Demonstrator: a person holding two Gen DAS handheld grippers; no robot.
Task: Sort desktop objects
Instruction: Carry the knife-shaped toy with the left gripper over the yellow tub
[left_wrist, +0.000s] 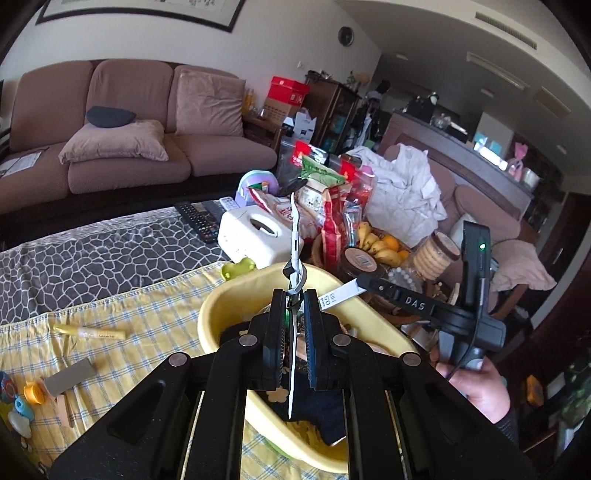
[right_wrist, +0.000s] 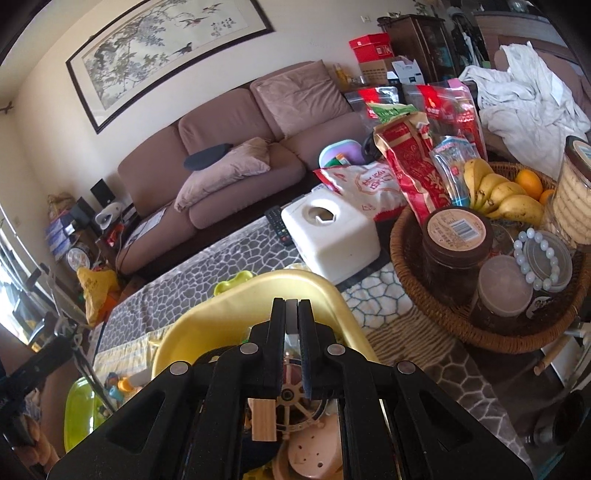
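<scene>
My left gripper (left_wrist: 294, 301) is shut on a thin white strap-like item (left_wrist: 295, 243) that sticks up above its tips and hangs down below them, over a yellow basin (left_wrist: 221, 299) holding several small objects. My right gripper (right_wrist: 291, 314) is shut on a thin grey flat piece (right_wrist: 291, 314), held over the same yellow basin (right_wrist: 258, 291). The right gripper's body (left_wrist: 406, 295) shows at the right of the left wrist view, held by a hand (left_wrist: 480, 387).
On the yellow checked cloth (left_wrist: 147, 325) lie a yellow tube (left_wrist: 88, 332), a grey block (left_wrist: 70, 376) and small toys (left_wrist: 22, 402). A white tissue box (right_wrist: 332, 232), snack bags (right_wrist: 417, 162) and a wicker basket (right_wrist: 424, 299) with jars and bananas stand behind. A green tray (right_wrist: 79, 413) sits left.
</scene>
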